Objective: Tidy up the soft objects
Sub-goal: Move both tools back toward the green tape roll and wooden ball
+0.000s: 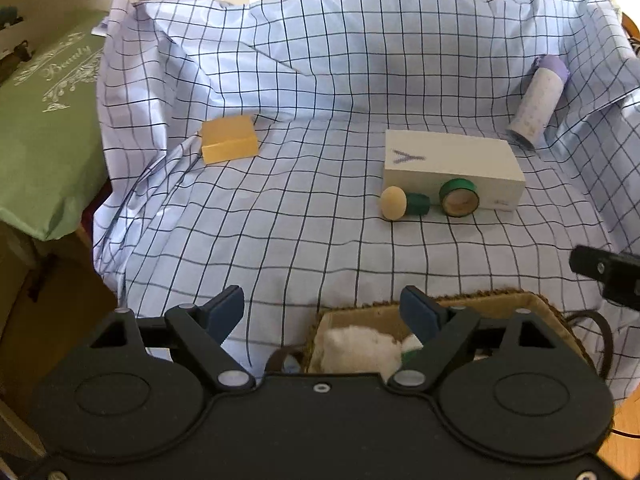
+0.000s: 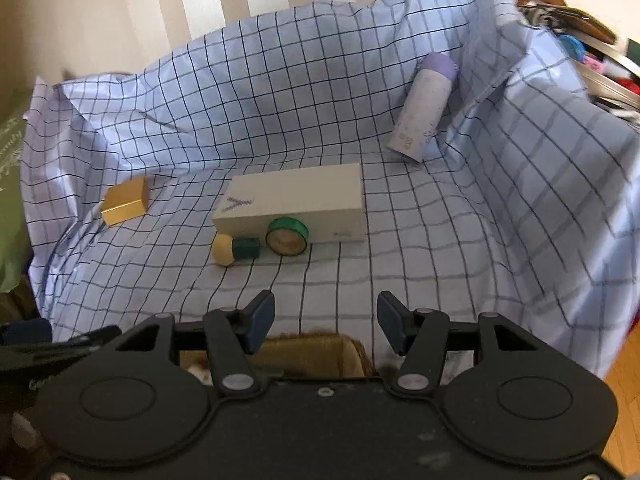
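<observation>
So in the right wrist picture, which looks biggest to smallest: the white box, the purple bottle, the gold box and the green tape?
1. white box
2. purple bottle
3. gold box and green tape look about alike, so no ranking.

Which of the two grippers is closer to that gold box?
Left, probably. The gold box lies ahead-left of the left gripper; from the right gripper it lies farther off to the left, beyond the white box.
</observation>
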The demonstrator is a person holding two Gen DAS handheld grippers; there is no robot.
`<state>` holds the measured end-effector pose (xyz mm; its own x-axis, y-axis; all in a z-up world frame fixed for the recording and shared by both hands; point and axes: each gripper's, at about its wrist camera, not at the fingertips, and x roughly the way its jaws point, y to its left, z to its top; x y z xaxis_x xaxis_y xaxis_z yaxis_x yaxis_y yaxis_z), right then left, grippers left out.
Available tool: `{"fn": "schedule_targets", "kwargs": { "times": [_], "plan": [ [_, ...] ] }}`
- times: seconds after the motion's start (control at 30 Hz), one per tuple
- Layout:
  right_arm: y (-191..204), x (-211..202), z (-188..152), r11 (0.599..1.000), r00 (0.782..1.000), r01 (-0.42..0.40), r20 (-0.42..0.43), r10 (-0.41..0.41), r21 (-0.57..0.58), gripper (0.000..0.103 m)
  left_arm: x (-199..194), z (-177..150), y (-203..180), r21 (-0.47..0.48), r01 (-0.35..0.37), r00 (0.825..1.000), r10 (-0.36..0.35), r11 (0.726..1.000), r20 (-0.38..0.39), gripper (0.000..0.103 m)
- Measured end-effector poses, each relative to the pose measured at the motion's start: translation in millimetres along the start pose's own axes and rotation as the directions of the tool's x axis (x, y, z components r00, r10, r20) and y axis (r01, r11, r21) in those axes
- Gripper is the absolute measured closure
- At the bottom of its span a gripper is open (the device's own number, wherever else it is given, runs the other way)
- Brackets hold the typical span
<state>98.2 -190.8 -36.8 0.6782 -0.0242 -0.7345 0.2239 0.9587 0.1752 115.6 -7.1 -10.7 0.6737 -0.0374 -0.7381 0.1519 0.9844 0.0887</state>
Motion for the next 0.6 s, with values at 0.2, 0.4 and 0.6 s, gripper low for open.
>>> {"fn": "schedule_targets", "kwargs": {
  "times": [0.2,0.4,0.6],
  "plan": [
    [18,53,22,1.000,0.999,-0.015,-0.048,0.015,0.005,0.042,30,17,2,0.012,0.002,1.000,-0.001,1.000,-0.030,0.021],
    [38,112,40,1.000,0.996,0.004,-0.093,-0.004,0.001,0.036,59,30,3,0.033,0.005,0.998,-0.004,0.999,-0.056,0.021],
    [54,156,51,1.000,0.990,0.022,-0.136,-0.024,-0.015,0.033,83,40,7,0.043,0.017,0.997,-0.014,0.999,-0.074,0.020]
  ]
}}
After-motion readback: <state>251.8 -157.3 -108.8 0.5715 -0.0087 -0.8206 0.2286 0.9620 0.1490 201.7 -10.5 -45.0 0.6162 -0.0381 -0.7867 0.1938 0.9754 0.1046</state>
